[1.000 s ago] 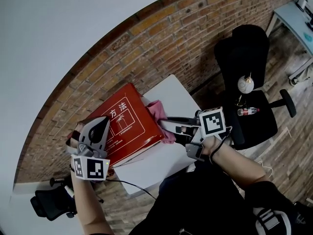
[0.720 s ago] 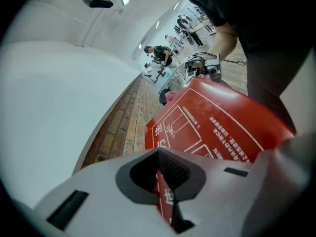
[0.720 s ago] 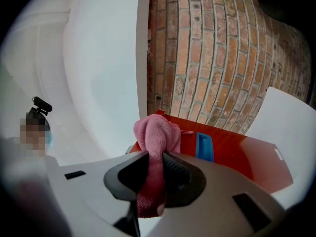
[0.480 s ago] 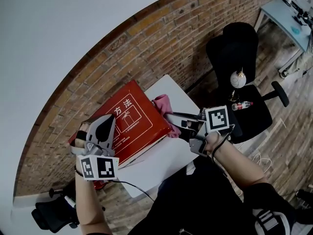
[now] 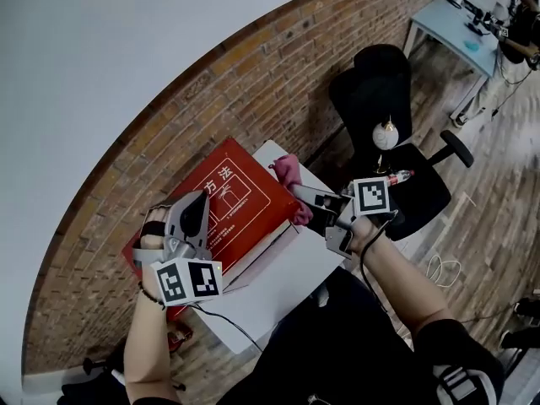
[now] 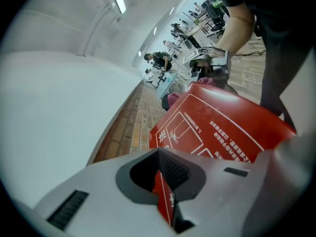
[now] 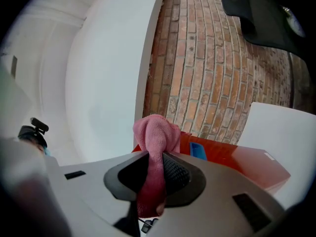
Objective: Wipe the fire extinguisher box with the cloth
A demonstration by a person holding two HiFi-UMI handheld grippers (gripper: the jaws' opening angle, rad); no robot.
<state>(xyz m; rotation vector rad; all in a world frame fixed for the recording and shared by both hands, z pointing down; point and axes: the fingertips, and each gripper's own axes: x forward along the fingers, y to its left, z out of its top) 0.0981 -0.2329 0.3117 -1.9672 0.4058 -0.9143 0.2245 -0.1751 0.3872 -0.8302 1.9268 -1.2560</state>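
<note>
The fire extinguisher box (image 5: 229, 199), red with white print, rests on the white counter (image 5: 283, 272) beside the brick wall (image 5: 253, 83). The left claw (image 6: 165, 181) is clamped on the box's near left edge, a thin red panel pinched between its jaws. The right claw (image 7: 158, 174) is closed on a pink cloth (image 7: 157, 137), which bunches out past the jaws at the box's right-hand edge.
</note>
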